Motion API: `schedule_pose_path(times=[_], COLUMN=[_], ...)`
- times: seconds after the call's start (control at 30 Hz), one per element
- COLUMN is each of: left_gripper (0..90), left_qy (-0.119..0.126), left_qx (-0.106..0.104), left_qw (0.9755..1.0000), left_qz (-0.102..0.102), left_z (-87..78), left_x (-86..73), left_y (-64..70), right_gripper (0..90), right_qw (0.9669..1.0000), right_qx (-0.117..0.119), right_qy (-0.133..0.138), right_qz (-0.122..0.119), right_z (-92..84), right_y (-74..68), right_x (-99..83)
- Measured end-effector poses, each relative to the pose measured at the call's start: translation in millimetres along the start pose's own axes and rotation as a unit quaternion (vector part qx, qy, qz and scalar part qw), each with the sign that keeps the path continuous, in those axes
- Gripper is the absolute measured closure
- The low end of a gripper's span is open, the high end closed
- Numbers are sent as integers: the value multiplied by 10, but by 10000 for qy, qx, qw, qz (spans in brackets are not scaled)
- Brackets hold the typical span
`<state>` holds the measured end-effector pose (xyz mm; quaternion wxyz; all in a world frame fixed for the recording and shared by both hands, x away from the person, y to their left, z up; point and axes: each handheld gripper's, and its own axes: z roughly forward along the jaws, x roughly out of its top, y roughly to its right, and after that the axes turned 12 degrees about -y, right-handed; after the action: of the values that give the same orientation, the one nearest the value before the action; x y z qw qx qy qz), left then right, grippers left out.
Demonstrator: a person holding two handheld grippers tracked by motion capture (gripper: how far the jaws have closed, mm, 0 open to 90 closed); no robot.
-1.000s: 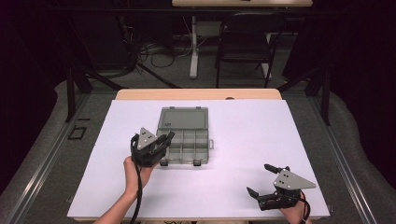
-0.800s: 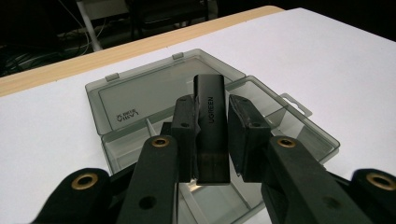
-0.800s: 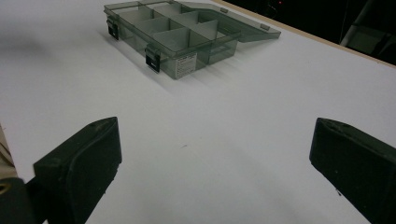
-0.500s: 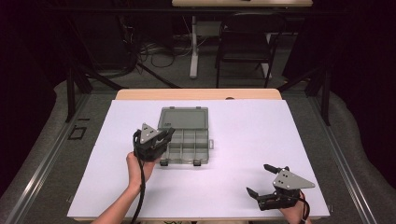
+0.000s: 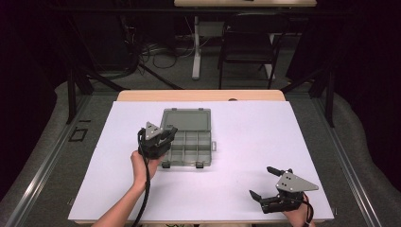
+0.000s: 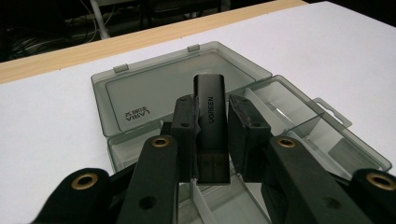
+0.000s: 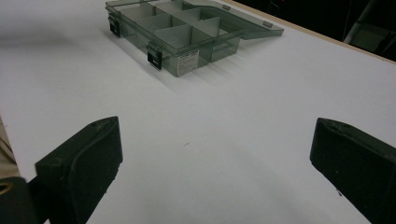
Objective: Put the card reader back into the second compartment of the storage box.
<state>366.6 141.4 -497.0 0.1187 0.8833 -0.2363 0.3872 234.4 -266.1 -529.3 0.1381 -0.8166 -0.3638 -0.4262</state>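
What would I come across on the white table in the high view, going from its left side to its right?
The person's left hand → the left gripper, shut on a small black adapter → the open clear compartment box → a stretch of bare white table → the right gripper, jaws wide apart.

"UGREEN" runs along the black adapter (image 6: 211,116) — the lid's (image 6: 154,93) lettering is unreadable.

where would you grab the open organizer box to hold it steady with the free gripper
Grip the organizer box by its front wall between the two black latches, coming from the near side with the right gripper. That edge faces it, the compartments are open-topped, and the lid lies flat behind.
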Motion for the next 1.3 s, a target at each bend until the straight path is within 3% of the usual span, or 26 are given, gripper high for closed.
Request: schedule_pose_path(times=[1.3], left_gripper=[734], left_qy=[-489], left_qx=[32], left_qw=[9988], left_qz=[-28], left_z=[355], left_x=[40], left_y=[-22], right_gripper=[21], right_qw=[10000], right_qx=[5], right_qy=[-21], right_qz=[20], right_z=[4], right_y=[5], right_x=[-3])
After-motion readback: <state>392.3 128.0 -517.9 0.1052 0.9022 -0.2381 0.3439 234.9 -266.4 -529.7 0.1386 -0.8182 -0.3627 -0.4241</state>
